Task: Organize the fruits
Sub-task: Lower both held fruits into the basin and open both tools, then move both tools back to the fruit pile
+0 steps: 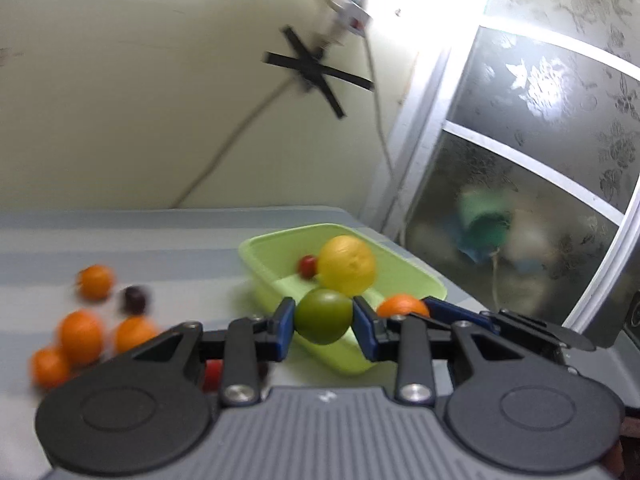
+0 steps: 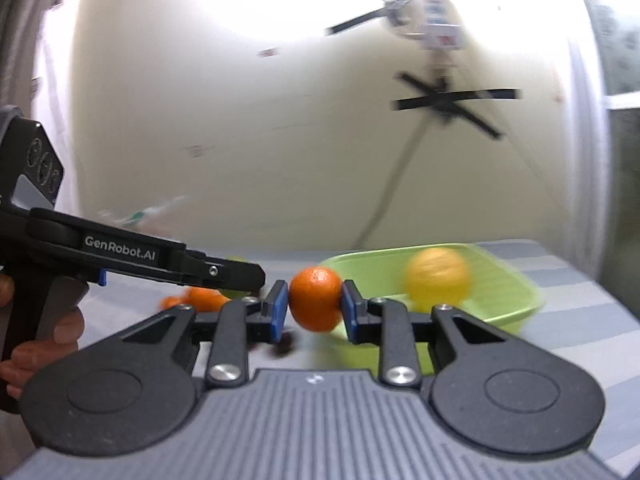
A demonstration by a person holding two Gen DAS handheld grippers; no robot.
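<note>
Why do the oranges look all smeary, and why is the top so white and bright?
Left wrist view: the loose oranges on the table are smeared by motion blur, while the green fruit in the left tool is sharp; window glare whitens the top. Right wrist view: the yellow fruit and green tub are blurred, the gripped orange in the right tool is clearer, and the wall washes out.

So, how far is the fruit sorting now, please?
Done: a yellow citrus fruit and a small red fruit lie in the green tub. In hand: the left tongs grip a green fruit, the right tongs grip an orange. Left: four oranges and a dark fruit on the striped cloth.
</note>
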